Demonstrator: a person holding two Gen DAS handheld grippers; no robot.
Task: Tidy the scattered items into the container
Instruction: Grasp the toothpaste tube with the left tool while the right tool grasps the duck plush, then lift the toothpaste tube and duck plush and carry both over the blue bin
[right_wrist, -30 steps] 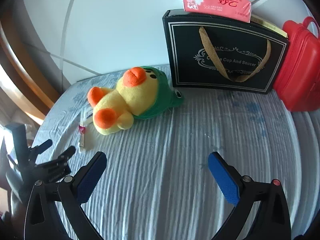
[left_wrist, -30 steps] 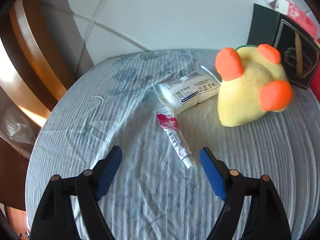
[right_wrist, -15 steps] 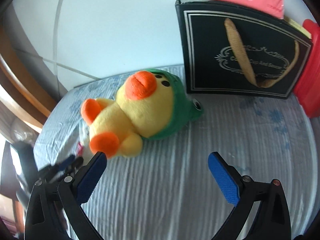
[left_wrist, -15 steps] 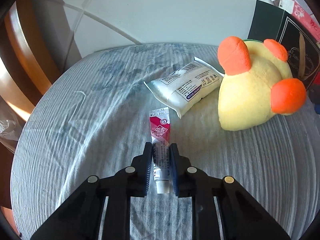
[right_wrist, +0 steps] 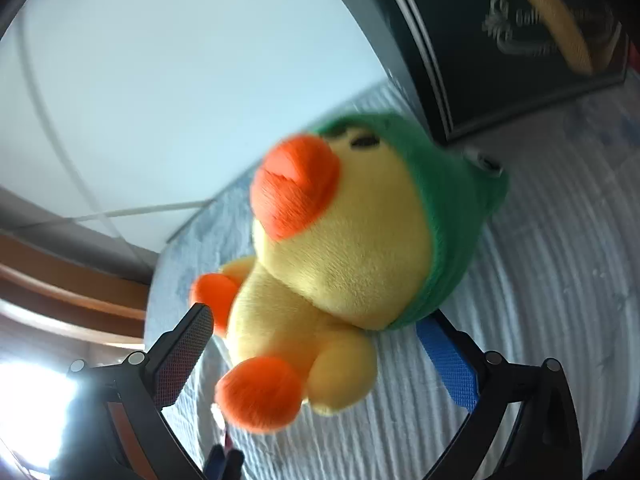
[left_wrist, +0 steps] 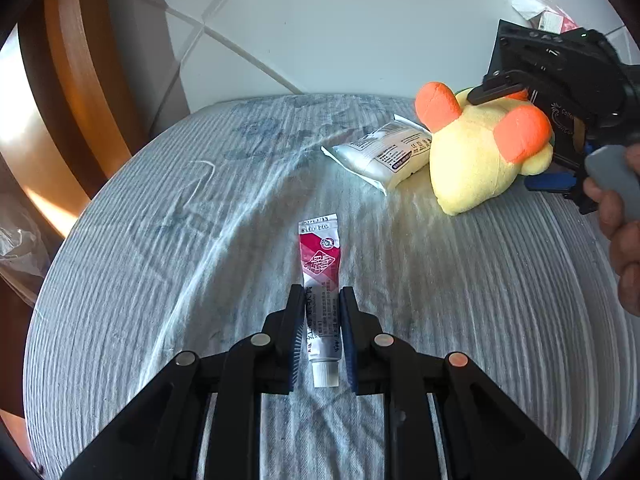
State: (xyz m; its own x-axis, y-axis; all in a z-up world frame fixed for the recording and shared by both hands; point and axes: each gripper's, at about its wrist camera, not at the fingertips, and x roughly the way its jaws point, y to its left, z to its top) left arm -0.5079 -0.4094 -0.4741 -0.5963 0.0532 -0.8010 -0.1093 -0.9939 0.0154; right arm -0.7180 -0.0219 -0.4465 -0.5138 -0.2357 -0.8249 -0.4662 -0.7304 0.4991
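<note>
While the left claw (left_wrist: 322,326) pinches a small red-and-white tube (left_wrist: 321,286) near its ribbed white cap, the tube's flat crimped tail points away over the bed (left_wrist: 160,264), whose pale blue cover is ridged in fine crinkled lines. Beyond it lies a glossy white pouch (left_wrist: 380,152) with printed labels, one end touching a plush duck (left_wrist: 484,148) of soft yellow pile with rounded orange feet. From the right wrist view, the right claw (right_wrist: 316,358) stands wide open around the duck's (right_wrist: 344,264) body, one black mesh-textured pad by an orange foot, the other blue pad (right_wrist: 450,364) under its knitted green hood. Behind the toy stands a black gift bag (right_wrist: 500,36) with silver line borders and a tan ribbon handle, upright at the bed's far edge against the pale tiled wall (left_wrist: 340,24).
</note>
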